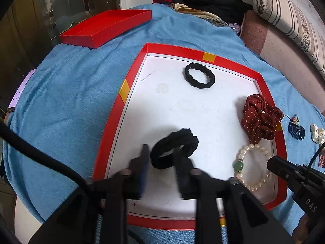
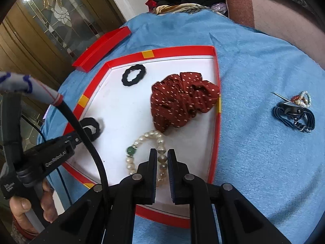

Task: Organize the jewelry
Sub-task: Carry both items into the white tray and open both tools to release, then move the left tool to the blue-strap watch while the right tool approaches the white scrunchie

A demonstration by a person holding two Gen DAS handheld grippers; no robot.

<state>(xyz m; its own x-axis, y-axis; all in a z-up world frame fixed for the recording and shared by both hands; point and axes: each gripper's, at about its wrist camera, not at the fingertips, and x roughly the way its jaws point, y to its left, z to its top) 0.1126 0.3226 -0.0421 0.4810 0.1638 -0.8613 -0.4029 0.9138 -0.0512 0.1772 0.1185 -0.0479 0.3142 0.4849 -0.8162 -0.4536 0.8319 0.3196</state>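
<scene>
Right tongs (image 2: 162, 160) pinching pearl bracelet (image 2: 160, 140); left tongs (image 1: 162, 156) spread around black hair tie (image 1: 174, 148); red scrunchie (image 2: 182, 101) beside.

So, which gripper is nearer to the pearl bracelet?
Right. The right gripper has its tips on either side of the pearl bracelet; the left gripper is apart, at the black hair tie.

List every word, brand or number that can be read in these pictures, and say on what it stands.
"DAS": white letters on the right gripper, seen from the left wrist view.
White brand lettering on the left gripper: too blurred to read.
Small label lower on the left gripper's handle: too small to read.
Paper card at the cloth's edge: print unreadable.
</scene>
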